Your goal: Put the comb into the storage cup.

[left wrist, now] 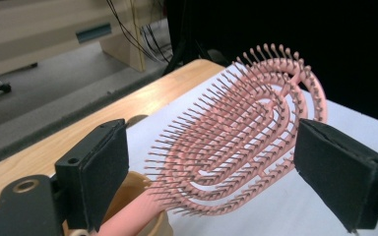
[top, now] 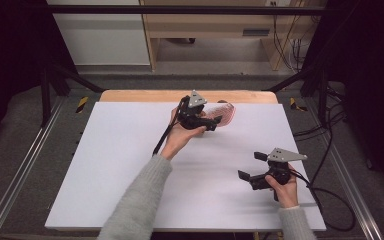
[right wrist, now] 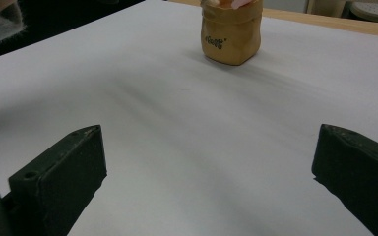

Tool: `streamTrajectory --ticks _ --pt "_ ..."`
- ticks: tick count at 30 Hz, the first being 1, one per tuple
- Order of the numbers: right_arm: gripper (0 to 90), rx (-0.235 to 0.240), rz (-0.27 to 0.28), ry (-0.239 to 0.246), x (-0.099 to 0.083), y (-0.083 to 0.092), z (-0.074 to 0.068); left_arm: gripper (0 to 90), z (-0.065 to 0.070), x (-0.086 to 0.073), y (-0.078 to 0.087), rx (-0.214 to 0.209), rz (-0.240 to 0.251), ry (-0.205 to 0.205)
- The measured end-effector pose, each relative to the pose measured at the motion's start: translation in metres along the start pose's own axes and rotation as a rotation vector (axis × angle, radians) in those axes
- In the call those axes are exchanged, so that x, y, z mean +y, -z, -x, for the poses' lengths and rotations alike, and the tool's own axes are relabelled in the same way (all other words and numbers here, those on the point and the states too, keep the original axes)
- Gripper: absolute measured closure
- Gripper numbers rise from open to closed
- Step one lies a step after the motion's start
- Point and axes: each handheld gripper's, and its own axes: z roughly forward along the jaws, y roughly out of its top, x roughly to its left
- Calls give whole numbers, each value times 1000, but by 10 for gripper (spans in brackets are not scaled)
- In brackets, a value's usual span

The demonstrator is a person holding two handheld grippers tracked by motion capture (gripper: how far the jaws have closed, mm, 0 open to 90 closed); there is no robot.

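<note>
**Pink hairbrush standing in a tan pouch at the far edge of the table**

Near the top centre of the right gripper view sits a small tan pouch [right wrist: 231,37] with dark printed lettering on its front, too small and blurred to read. It stands upright on the white table [right wrist: 187,128], with something pink showing at its mouth.

At the bottom of the left gripper view, the handle of a pink hairbrush [left wrist: 236,142] goes down into that pouch [left wrist: 142,206], and the bristled head leans up and to the right. The left gripper [top: 211,123], upper centre of the high view, has its jaws spread wide on either side of the brush head, apart from it.

Lower right in the high view, the right gripper [top: 252,166] hangs over bare table, jaws spread wide, holding nothing.
</note>
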Motion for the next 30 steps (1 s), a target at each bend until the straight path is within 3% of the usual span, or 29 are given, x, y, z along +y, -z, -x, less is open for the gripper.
streamTrajectory --ticks 6,11,30 --pt "4 1 0 -2 0 -1 0 76 -1 0 12 -12 33 38" --pt "4 2 0 -7 0 -1 0 30 -4 0 25 3 54 51" --pt "4 -3 -5 2 -1 -2 0 15 -23 -15 79 -21 92 125"
